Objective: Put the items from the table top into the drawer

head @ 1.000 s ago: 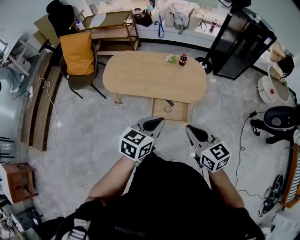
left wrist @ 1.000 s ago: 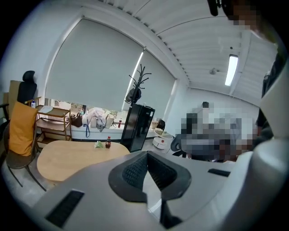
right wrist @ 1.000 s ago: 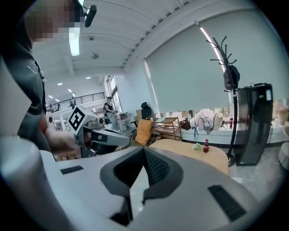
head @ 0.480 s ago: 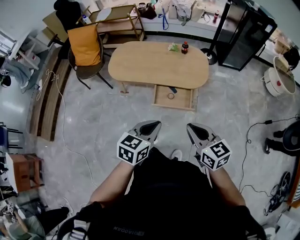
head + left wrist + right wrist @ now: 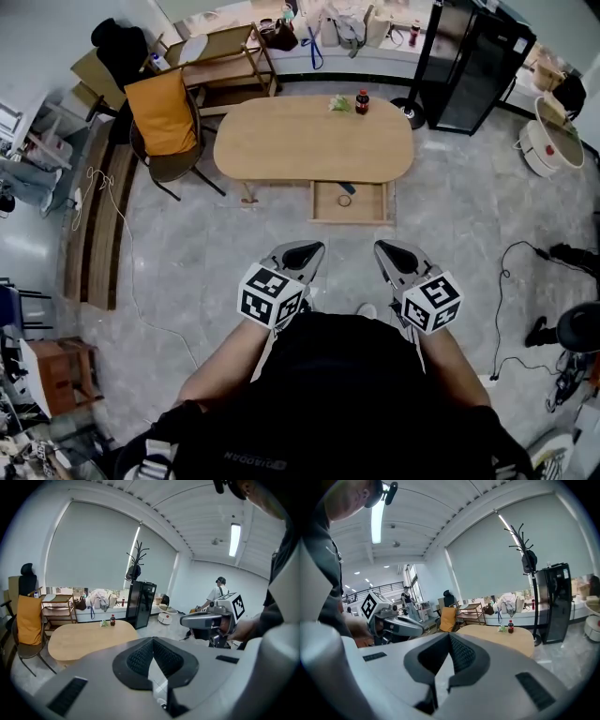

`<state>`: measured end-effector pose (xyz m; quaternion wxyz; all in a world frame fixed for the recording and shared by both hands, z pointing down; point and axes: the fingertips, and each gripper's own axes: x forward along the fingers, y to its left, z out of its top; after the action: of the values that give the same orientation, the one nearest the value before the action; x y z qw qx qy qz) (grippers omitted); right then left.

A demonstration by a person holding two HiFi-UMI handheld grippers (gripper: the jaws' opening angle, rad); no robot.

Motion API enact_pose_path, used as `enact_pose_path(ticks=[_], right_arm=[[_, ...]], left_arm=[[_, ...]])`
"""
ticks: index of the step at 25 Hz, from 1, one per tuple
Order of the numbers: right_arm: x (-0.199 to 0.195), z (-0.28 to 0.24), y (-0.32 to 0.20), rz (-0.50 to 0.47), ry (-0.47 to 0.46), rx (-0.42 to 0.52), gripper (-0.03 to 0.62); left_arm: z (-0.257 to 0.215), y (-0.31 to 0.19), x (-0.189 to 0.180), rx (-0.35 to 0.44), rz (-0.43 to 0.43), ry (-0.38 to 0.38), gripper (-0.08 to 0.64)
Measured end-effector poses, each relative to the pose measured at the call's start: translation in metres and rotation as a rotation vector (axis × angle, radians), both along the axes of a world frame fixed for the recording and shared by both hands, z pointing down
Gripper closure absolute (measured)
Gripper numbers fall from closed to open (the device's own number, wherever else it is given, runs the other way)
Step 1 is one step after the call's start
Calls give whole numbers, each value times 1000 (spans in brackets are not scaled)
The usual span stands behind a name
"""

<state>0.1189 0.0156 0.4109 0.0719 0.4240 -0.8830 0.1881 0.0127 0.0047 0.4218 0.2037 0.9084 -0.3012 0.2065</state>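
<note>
Standing well back, I hold the left gripper (image 5: 314, 246) and right gripper (image 5: 382, 247) close to my body, both jaws pressed together on nothing. I judge the approach is the step in hand: walk up beside the one open drawer (image 5: 321, 208), not into it, and spread the jaws before reaching. In it I count two small things, a ring (image 5: 344, 200) and a dark piece (image 5: 348, 187); at the desk's (image 5: 281, 141) far edge sit one bottle (image 5: 362, 101) and one green packet (image 5: 339, 103), just beside each other.

A black short-sleeved shirt (image 5: 347, 394)
</note>
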Motion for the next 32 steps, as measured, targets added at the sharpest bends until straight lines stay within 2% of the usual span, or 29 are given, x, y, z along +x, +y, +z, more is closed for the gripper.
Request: enact_pose_path(ticks=[5, 9, 32], right_arm=[[-26, 0, -9, -15, 21, 10, 589], [-33, 3, -12, -1, 26, -7, 589], [-43, 13, 0, 5, 41, -35, 589]], left_arm=[[-12, -20, -9, 28, 16, 34, 560], [-18, -26, -16, 21, 24, 58, 560], [-14, -18, -19, 23, 61, 47, 560]])
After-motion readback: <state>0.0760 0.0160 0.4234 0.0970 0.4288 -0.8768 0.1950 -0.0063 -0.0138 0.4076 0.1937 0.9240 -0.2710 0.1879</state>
